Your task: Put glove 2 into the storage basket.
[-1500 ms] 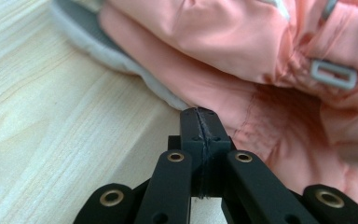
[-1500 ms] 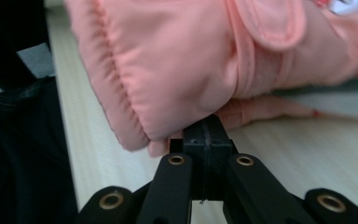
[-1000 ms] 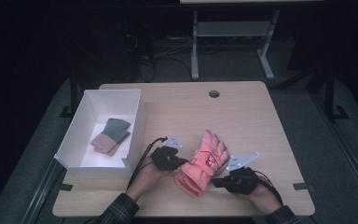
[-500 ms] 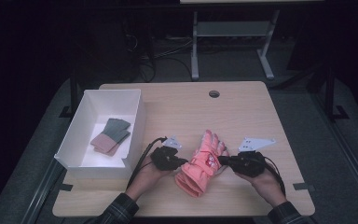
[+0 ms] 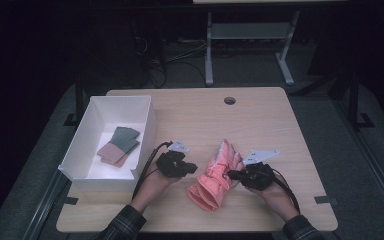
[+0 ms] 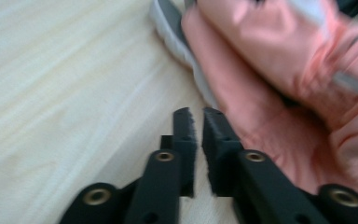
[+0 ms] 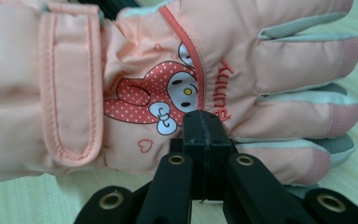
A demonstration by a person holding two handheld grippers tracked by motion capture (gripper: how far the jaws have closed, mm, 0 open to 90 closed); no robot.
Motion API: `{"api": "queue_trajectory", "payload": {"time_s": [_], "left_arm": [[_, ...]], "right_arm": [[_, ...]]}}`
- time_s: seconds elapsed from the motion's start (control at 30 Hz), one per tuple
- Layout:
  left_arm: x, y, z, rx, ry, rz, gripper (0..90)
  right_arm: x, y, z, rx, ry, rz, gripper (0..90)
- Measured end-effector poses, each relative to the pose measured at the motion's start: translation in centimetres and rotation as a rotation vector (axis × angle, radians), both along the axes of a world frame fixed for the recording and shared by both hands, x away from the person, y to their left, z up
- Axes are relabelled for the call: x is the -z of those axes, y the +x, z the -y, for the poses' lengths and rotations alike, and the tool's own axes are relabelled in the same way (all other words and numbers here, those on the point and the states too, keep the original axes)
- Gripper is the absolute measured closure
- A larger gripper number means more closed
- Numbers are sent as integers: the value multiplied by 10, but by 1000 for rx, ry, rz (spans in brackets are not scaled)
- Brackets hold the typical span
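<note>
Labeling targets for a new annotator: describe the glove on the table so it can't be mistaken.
Start at the wooden table, with the white box on its left side. Right of the box, near the front edge, lies the pink glove. Unlike the flat folded cloths in the box, it is padded, with a cartoon bunny printed on it.

- The place looks like a lab or test room, set up for recording rather than living.
- A bare wooden table (image 5: pixel 200 115) with a cable hole (image 5: pixel 229 100) stands on grey carpet (image 5: pixel 330 130).
- Loose cables (image 5: pixel 180 60) and a metal frame (image 5: pixel 245 45) sit in the dark behind it.
</note>
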State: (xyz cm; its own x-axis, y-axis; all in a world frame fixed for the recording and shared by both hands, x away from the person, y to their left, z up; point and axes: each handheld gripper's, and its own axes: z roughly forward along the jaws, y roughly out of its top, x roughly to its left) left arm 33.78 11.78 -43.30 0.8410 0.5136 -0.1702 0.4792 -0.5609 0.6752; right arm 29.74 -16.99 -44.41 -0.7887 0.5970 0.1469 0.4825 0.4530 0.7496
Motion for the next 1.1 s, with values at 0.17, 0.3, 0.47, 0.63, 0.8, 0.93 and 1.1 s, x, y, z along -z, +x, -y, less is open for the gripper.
{"api": "queue_trajectory", "payload": {"time_s": [0.17, 0.3, 0.47, 0.63, 0.8, 0.93, 1.1], "left_arm": [[-24, 5, 0, 15, -28, 30, 633], [-39, 9, 2, 15, -52, 33, 453], [-47, 9, 17, 52, -87, -1, 320], [-38, 13, 35, 51, -74, -28, 214], [-27, 16, 48, 55, -54, -65, 172], [-11, 20, 50, 47, -48, -95, 157], [5, 27, 45, 40, -55, -162, 127]], "right_arm": [[2, 1, -8, -6, -32, 3, 900], [5, 3, -15, -7, -44, -2, 900], [6, 4, -19, -12, -55, -1, 900], [8, 5, -22, -14, -61, -1, 900], [9, 5, -23, -15, -66, -3, 900], [9, 5, -24, -17, -74, -3, 900], [10, 5, -24, -17, -82, -6, 900]]}}
